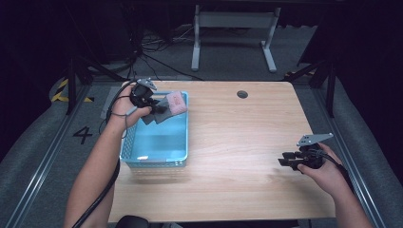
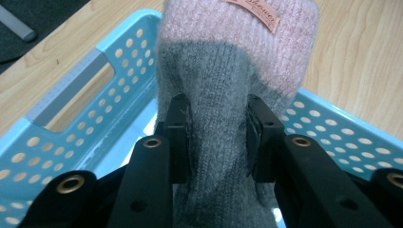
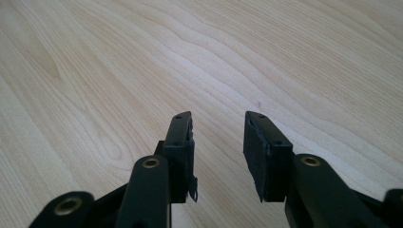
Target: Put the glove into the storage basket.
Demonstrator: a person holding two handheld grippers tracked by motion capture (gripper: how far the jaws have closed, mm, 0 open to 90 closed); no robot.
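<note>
1 sock (image 2: 218, 118) in left tongs (image 1: 153, 102) | 1 basket (image 1: 130, 142) | right tongs (image 1: 285, 161) empty

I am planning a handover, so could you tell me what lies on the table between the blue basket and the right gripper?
Nothing: in the high view, bare wooden table runs from the blue basket to the right gripper.

Overhead light evenly illuminates the table (image 1: 237, 142); the surroundings fall into near-black. The basket (image 1: 154, 142) floor shows a pale sheen. Both gripper views render soft, with near jaws slightly blurred.
</note>
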